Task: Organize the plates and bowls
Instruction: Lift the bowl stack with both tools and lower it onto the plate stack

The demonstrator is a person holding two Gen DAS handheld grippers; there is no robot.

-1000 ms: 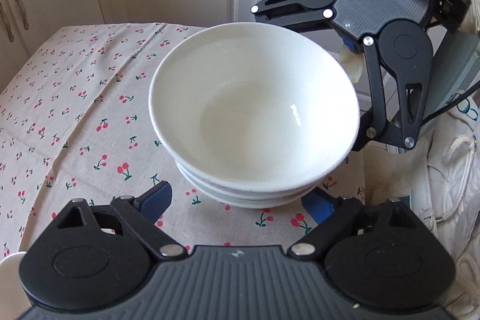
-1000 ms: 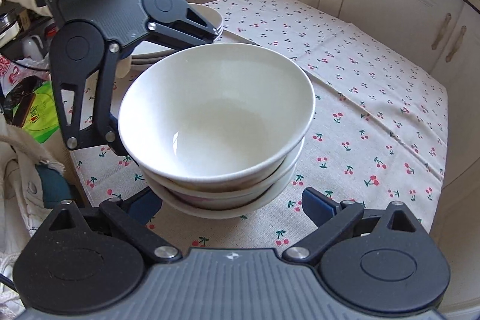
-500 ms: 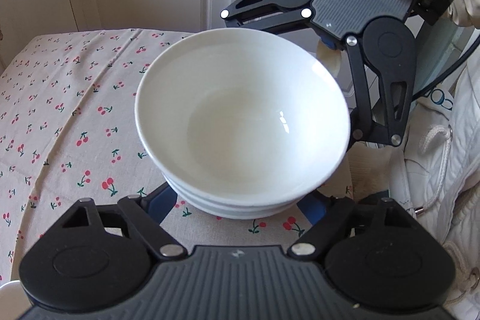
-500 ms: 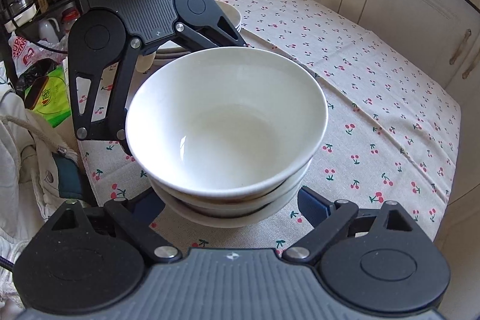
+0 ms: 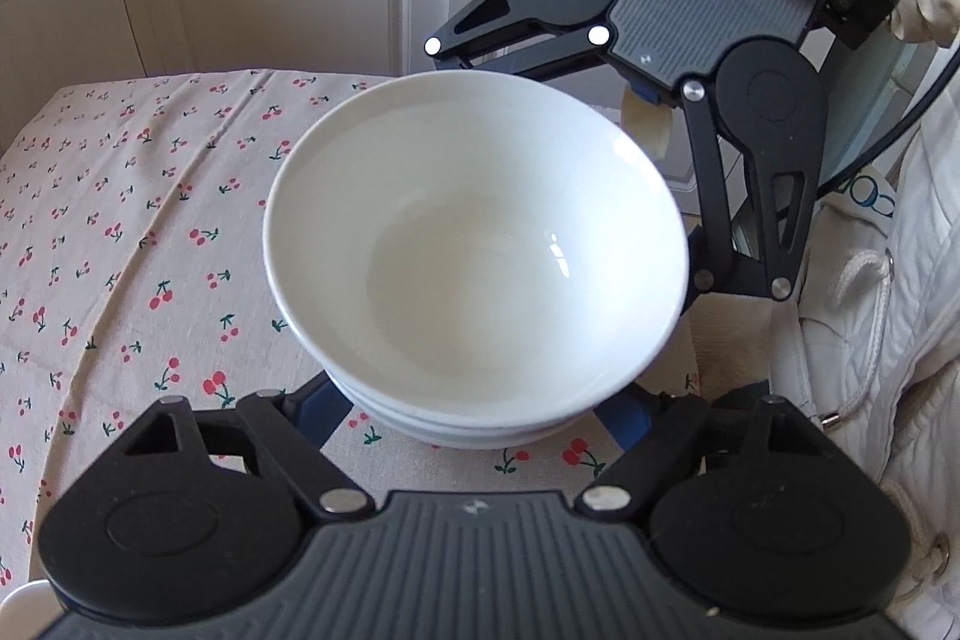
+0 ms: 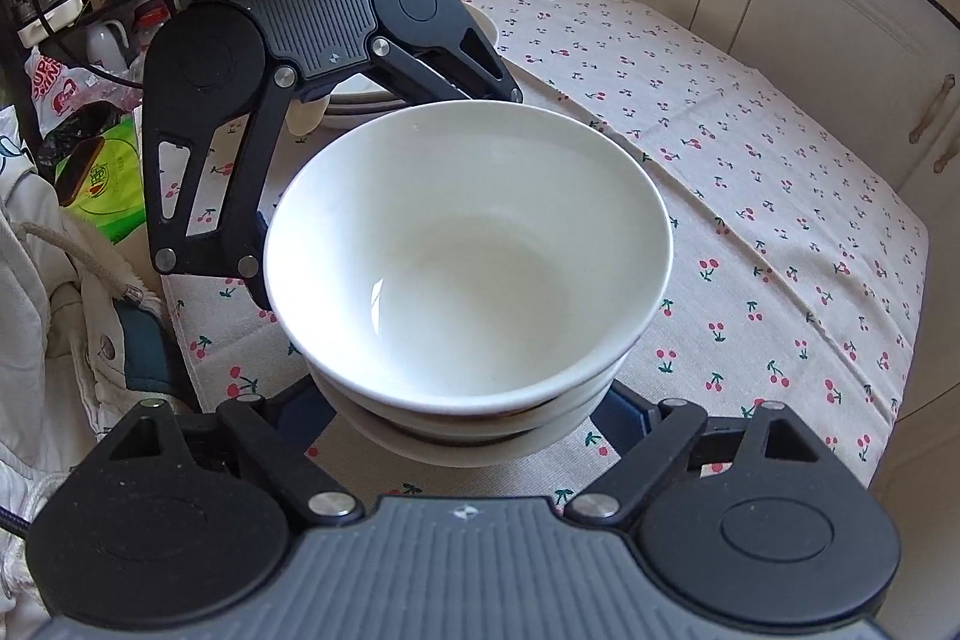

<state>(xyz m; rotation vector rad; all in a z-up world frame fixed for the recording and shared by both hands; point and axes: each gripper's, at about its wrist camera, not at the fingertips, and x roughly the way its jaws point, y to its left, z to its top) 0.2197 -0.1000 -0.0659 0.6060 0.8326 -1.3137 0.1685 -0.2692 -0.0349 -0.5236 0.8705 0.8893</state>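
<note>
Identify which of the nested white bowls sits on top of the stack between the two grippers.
The uppermost bowl, whose whole empty inside shows; the bowls under it show only as rims below its wall.

We can make out "SUPER" in white letters on a red-and-white packet [image 6: 51, 91] at the left edge of the right wrist view. On the white jacket [image 5: 870, 202] in the left wrist view we see blue letters, too cut off to read.

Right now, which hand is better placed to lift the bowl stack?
Left, probably. The left gripper has its fingers pressed on the lower bowls of the bowl stack from both sides. The right gripper straddles it from the opposite side, but its jaws are closing and look not yet seated.
</note>
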